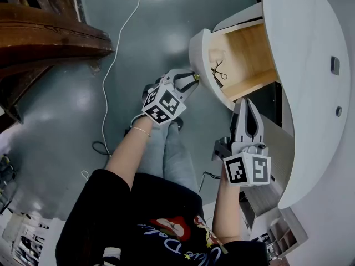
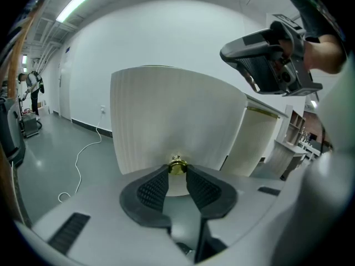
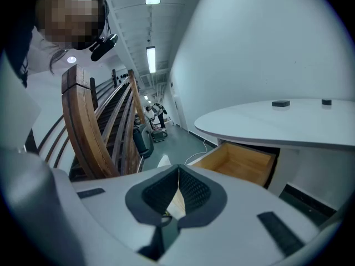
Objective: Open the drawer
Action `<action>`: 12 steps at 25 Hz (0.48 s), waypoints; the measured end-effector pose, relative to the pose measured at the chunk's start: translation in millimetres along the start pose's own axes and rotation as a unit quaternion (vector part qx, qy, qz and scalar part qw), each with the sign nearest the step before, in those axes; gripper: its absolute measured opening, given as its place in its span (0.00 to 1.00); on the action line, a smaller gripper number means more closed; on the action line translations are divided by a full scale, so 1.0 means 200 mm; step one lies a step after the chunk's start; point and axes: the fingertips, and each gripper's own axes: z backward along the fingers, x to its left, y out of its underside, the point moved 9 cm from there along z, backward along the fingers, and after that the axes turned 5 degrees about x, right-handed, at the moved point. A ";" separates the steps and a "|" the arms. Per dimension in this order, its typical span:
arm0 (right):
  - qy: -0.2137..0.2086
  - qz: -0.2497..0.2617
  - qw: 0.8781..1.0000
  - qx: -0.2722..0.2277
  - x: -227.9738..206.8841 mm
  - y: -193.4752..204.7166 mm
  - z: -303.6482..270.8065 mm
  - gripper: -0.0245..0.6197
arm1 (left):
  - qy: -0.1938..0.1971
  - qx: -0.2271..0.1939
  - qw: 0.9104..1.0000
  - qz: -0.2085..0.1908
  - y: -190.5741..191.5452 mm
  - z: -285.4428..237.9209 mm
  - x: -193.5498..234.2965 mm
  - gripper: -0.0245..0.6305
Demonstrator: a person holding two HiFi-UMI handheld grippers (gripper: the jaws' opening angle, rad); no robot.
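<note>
The drawer stands pulled out from under the white desk, its wooden inside showing. A small brass knob sits on its curved white front. My left gripper is at that front, and its two black pads close on the knob from either side. My right gripper hovers just below the drawer's near side, shut with nothing between its pads. In the right gripper view the open drawer lies ahead and to the right.
A thin dark wiry item lies inside the drawer. Two small dark pieces sit on the desk top. A white cable trails over the grey floor. A curved wooden stair structure stands at the left.
</note>
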 end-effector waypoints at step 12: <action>0.000 -0.005 1.000 -0.005 0.02 0.02 0.03 0.04 | -0.008 0.013 1.000 0.021 -0.02 0.01 0.00 0.21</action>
